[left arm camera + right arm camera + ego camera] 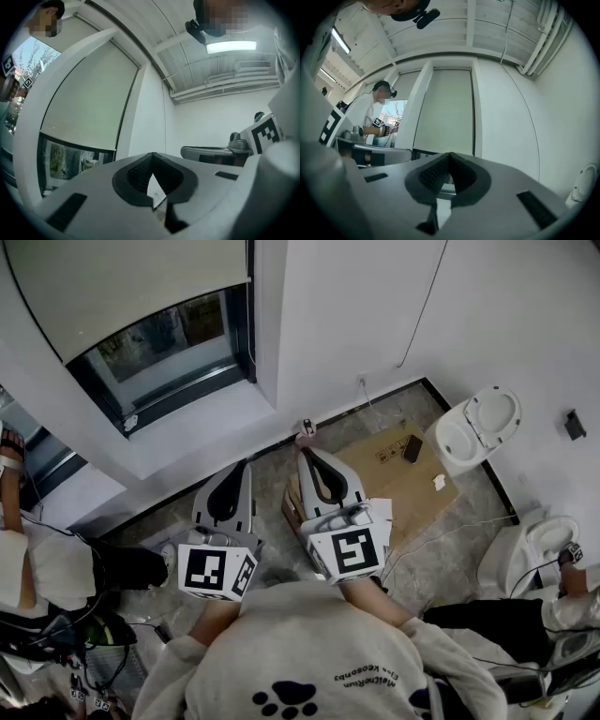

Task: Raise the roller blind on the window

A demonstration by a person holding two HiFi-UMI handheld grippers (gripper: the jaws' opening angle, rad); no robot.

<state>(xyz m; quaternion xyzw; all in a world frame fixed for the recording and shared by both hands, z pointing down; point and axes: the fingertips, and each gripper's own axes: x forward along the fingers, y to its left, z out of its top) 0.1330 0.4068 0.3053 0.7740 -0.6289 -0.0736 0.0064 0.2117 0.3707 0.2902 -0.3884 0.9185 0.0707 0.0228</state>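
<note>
The cream fabric roller blind (pixel 122 287) hangs low over the dark-framed window (pixel 169 348), leaving only a strip of glass bare at the bottom. It is well ahead of both grippers, and neither touches it.

Nearest the camera is the person's grey sweatshirt (pixel 309 662) with a dark paw print. Just beyond it, the grey and black left gripper (pixel 246 465) and the matching right gripper (pixel 305 452) are held side by side, close together, both pointing towards the window wall. The left gripper's (pixel 152 155) jaws are clenched together with nothing between them. The right gripper's (pixel 450 155) jaws are likewise pressed together and empty.

On the floor past the right gripper lies a flattened brown cardboard sheet (pixel 412 474), and a white ceramic toilet (pixel 478 427) stands near its far corner. Beyond the grippers, the broad white sill (pixel 211 423) runs under the window. In the right gripper view, another person in a white shirt (pixel 365 112) stands off to the left of the blind (pixel 445 108).
</note>
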